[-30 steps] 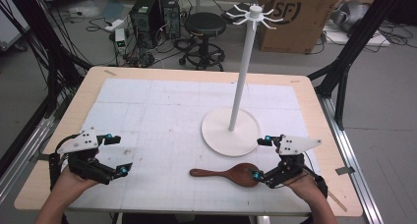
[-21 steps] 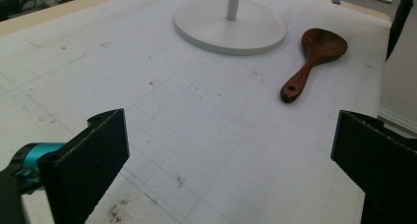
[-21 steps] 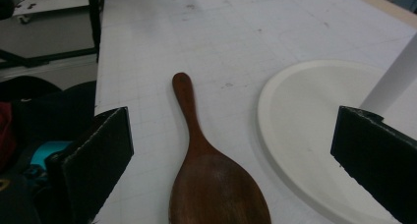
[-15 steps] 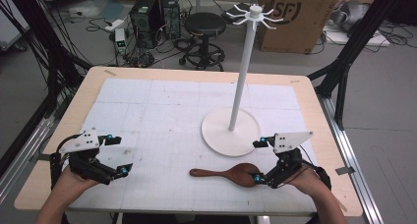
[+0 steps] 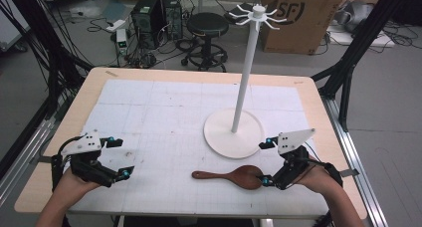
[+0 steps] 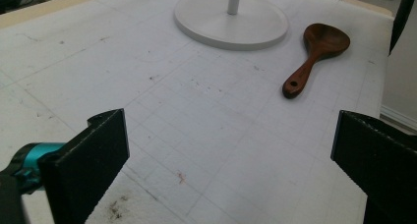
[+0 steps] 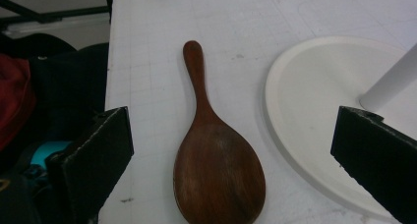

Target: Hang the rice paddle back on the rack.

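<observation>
- The wooden spoon point(image 5: 230, 176) lies flat on the white mat in the lower middle of the high view, just below the round base of the white hanger stand point(image 5: 234, 133) and apart from it.
- Its long axis runs left to right across that frame: the handle end, with a small hole, points toward frame left, and the broad bowl sits at frame right.
- The right gripper point(image 5: 267, 161) hovers at the bowl end, in the lower right of the high view, with its jaws spread wide and nothing between them.
- In the right gripper view the spoon point(image 7: 211, 155) runs straight up the frame, bowl at the bottom centre between the two black jaws and handle pointing away, so the jaws straddle the bowl's width; I cannot tell whether they touch the mat.
- The left gripper point(image 5: 118, 157) rests in the lower left of the high view, well apart from the spoon, its jaws likewise released and empty.
- In the left gripper view the spoon point(image 6: 314, 54) sits in the upper right, handle end nearer.
- Judgement: the right hand is far closer, and the coming move likely needs only a short descent and a squeeze across the bowl or the neck.
</observation>
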The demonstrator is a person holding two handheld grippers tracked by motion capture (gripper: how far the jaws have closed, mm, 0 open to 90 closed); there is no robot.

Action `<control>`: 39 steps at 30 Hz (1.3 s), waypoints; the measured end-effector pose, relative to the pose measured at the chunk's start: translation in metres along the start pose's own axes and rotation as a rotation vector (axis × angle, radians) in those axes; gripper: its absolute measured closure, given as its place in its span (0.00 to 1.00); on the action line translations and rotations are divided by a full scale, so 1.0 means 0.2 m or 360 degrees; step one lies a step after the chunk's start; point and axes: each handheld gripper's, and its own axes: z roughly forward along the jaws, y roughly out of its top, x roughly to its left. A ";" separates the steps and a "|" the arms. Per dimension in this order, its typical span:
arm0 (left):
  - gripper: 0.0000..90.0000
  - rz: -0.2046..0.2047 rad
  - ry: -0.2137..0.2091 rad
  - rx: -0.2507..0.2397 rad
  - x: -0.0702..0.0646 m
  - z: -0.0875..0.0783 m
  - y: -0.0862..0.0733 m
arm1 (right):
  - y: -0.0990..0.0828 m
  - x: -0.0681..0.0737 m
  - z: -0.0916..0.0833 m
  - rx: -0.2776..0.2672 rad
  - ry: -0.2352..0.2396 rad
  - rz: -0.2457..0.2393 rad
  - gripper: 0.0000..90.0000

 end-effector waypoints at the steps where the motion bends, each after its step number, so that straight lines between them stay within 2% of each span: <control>1: 0.02 0.0001 -0.0001 0.0002 0.00 0.00 0.00 | 0.00 0.00 0.00 0.0015 -0.0005 0.0002 0.01; 7: 0.02 0.0006 -0.0004 0.0015 0.00 0.01 0.00 | 0.04 0.00 -0.01 0.0063 -0.0001 -0.0032 0.01; 14: 0.02 0.0005 -0.0011 0.0027 0.00 0.01 -0.01 | 0.09 0.00 0.04 0.0182 0.0018 -0.0066 0.01; 23: 0.02 0.0010 -0.0015 0.0034 0.00 0.02 0.00 | 0.17 0.02 0.16 0.0357 0.0070 -0.0167 0.02; 27: 0.02 0.0010 -0.0016 0.0040 0.00 0.03 -0.01 | 0.19 0.03 0.21 0.0412 0.0101 -0.0185 0.02; 35: 0.02 0.0015 -0.0021 0.0056 0.00 0.04 -0.01 | 0.23 0.03 0.35 0.0578 0.0151 -0.0235 0.05; 36: 0.02 0.0018 -0.0018 0.0061 0.00 0.04 -0.01 | 0.24 0.03 0.36 0.0595 0.0159 -0.0264 0.05; 37: 0.02 0.0018 -0.0018 0.0065 0.00 0.04 -0.01 | 0.24 0.03 0.39 0.0626 0.0168 -0.0260 0.05; 38: 0.02 0.0021 -0.0017 0.0068 0.00 0.04 -0.01 | 0.25 0.05 0.39 0.0695 0.0154 -0.0194 0.05; 39: 0.02 0.0021 -0.0015 0.0067 0.00 0.04 -0.01 | 0.26 0.05 0.41 0.0711 0.0154 -0.0213 0.05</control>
